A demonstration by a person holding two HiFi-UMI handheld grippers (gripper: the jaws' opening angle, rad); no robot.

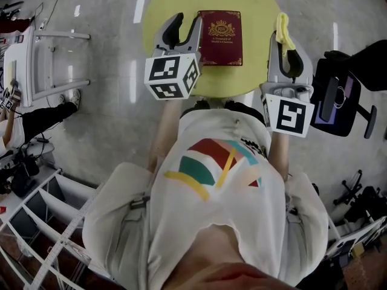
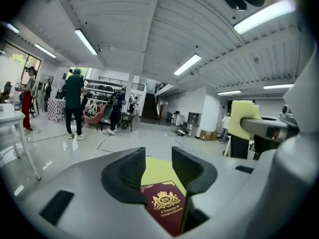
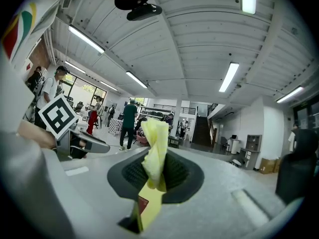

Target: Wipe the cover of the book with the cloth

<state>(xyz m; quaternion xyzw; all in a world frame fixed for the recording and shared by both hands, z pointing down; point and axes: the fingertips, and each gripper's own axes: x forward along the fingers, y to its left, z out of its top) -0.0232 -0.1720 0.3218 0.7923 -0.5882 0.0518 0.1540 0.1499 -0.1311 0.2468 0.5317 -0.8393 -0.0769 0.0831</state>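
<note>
- White T-shirt (image 1: 221, 132), its print in curved red, teal, yellow and peach bands.
- left gripper (image 1: 187, 22): pale grey shell, black ribbed pads, white cube (image 1: 172, 76) with black square markers.
- right gripper (image 1: 285, 46): same grey shell, matching marker cube (image 1: 289, 115).

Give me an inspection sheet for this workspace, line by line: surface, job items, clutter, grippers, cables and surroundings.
Surface: round yellow table, holding only the book.
Job's things: book lies flat, closed, cover up; yellow cloth hangs in the right gripper.
Clutter: nothing seen on the table.
Grippers: left gripper open, empty, beside the book's left edge; right gripper shut on the cloth, right of the book.
Cables: nothing seen on the table.
Surroundings: white frame left, black office chair right, people standing beyond.
</note>
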